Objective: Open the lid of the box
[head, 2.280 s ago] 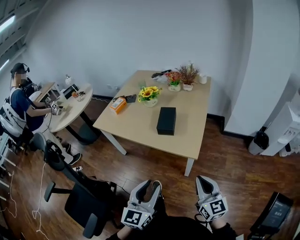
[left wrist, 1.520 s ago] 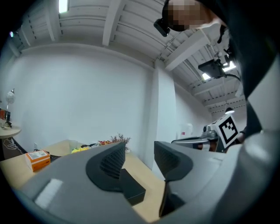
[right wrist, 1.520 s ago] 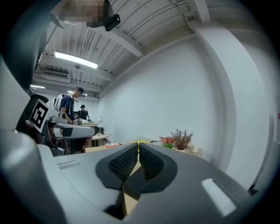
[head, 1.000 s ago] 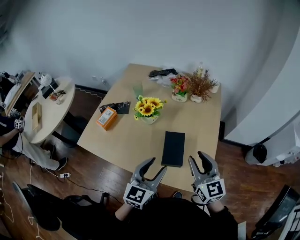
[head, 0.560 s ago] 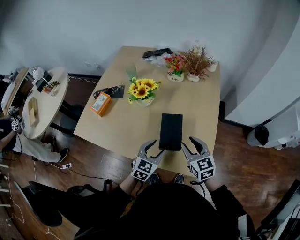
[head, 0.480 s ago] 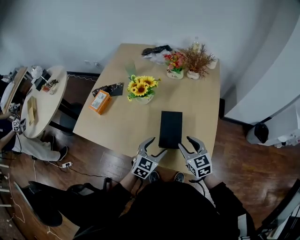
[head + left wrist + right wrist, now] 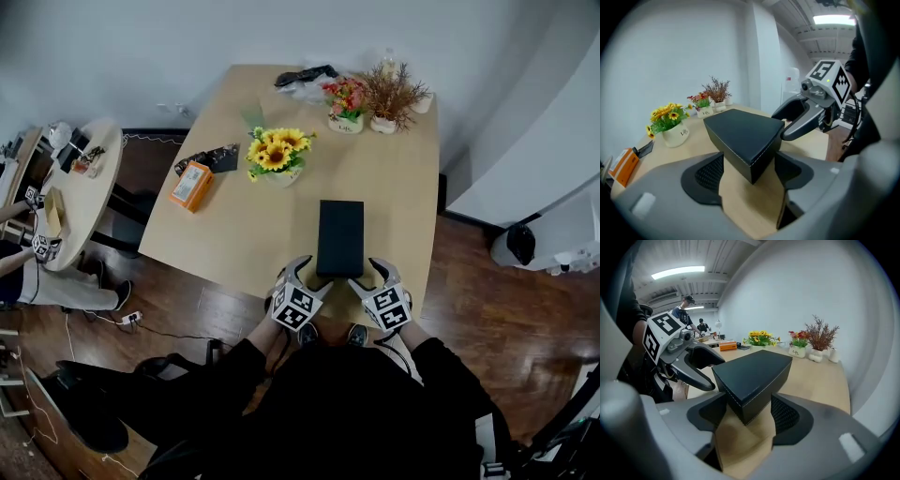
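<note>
black box [image 7: 339, 237] with pale edge stitching, light tan table [image 7: 403, 187], yellow sunflowers [image 7: 274, 150], orange carton [image 7: 190, 185]

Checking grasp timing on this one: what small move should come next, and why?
Probably close both grippers on the near corners: the left gripper and right gripper, jaws opening, each straddle a corner of the shut black box without pressing it.

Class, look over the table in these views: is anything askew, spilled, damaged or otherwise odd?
Nothing stands out. The black rectangular box lies flat and closed on the light wooden table, and the yellow sunflower pot stands upright; nothing is spilled.
</note>
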Demonstrator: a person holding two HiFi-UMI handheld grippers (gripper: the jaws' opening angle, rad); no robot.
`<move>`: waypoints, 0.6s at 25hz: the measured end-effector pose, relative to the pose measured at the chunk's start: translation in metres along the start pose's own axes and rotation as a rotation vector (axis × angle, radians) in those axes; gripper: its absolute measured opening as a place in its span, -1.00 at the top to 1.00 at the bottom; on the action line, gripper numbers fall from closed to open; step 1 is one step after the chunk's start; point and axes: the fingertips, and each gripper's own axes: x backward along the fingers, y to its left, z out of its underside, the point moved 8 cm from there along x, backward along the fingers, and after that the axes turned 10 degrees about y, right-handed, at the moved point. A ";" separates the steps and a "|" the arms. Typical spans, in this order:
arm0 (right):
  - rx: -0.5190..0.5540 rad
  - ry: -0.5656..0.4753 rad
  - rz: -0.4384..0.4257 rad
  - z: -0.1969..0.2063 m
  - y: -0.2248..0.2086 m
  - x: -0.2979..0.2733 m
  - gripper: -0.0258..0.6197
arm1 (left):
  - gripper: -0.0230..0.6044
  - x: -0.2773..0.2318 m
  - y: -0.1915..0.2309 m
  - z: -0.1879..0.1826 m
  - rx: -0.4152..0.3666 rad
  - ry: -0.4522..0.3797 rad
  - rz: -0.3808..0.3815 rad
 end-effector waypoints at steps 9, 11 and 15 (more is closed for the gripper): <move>-0.007 -0.011 -0.044 -0.003 0.002 -0.006 0.15 | 0.16 -0.009 -0.001 0.000 0.011 -0.031 -0.004; -0.071 -0.016 -0.097 -0.003 -0.001 -0.005 0.17 | 0.16 -0.009 -0.001 0.000 0.017 -0.033 -0.006; -0.177 -0.006 -0.190 -0.004 -0.007 -0.004 0.16 | 0.16 -0.009 -0.002 0.000 0.024 -0.030 -0.005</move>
